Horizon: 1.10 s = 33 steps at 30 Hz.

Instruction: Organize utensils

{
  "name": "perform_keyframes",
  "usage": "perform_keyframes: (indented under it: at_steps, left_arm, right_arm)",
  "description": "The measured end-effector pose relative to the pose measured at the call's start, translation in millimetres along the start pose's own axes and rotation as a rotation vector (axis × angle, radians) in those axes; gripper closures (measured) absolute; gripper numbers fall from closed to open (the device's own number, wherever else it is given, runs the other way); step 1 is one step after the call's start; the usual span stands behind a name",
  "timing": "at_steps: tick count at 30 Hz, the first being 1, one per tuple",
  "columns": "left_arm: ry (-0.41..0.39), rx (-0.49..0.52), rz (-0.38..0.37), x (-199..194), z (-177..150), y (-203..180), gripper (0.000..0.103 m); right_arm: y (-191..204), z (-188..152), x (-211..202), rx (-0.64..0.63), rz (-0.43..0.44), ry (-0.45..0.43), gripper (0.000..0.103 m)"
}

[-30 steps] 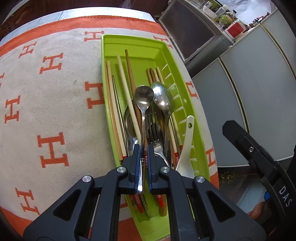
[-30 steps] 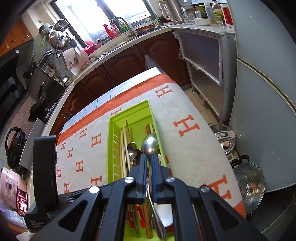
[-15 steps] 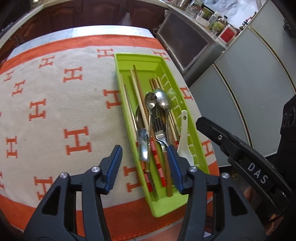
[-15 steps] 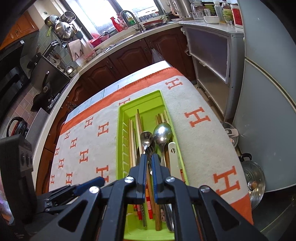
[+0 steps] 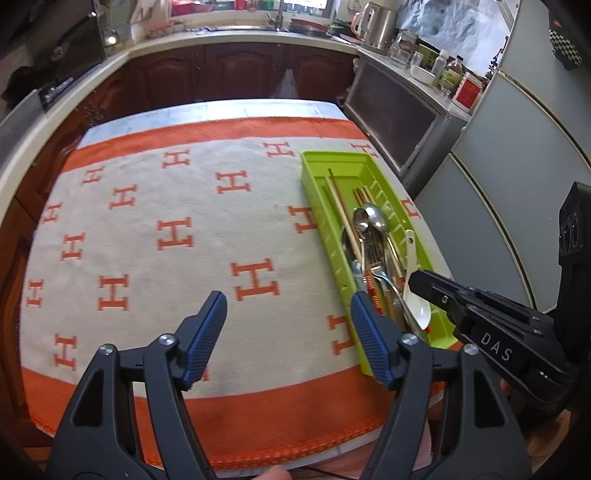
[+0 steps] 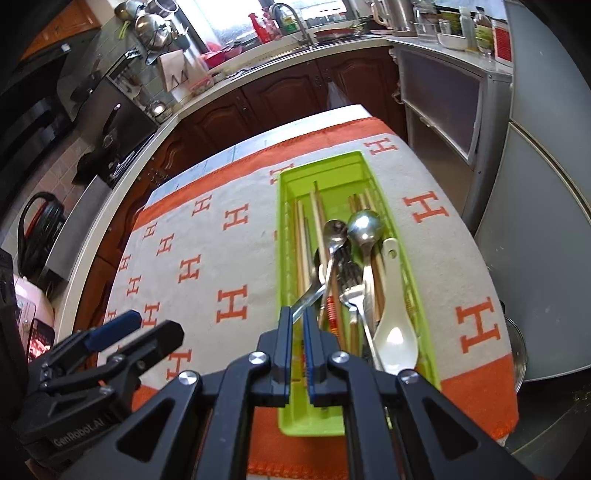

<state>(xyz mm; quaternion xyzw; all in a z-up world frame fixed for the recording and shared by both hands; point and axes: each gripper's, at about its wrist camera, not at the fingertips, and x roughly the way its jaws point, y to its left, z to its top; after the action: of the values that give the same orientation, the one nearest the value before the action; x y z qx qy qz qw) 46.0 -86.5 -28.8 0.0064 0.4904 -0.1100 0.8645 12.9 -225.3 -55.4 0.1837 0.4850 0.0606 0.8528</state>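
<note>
Only the right wrist view shows the right gripper clamping a metal spoon handle; the left gripper is opening, empty, beside the green tray.

This is a home kitchen. Dark wooden cabinets run under a pale counter with a sink tap below a bright window, pots and pans hang by the tiled wall, and a kettle, jars and bottles stand on a side unit beside a grey fridge. The tabletop wears an orange-and-beige cloth carrying a green cutlery tray.
</note>
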Motion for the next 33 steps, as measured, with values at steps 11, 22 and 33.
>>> perform_keyframes:
  at_steps: [11, 22, 33]
  left_arm:
    - [-0.082, -0.026, 0.152, -44, -16, 33, 0.016]
    - [-0.108, -0.118, 0.215, -76, -25, 62, 0.016]
    - [-0.158, -0.137, 0.225, -93, -38, 73, 0.016]
  right_arm:
    - [38, -14, -19, -0.048, -0.005, -0.010, 0.075]
    - [76, -26, -33, -0.106, 0.028, -0.048, 0.066]
    - [103, -34, -37, -0.146, 0.034, -0.081, 0.066]
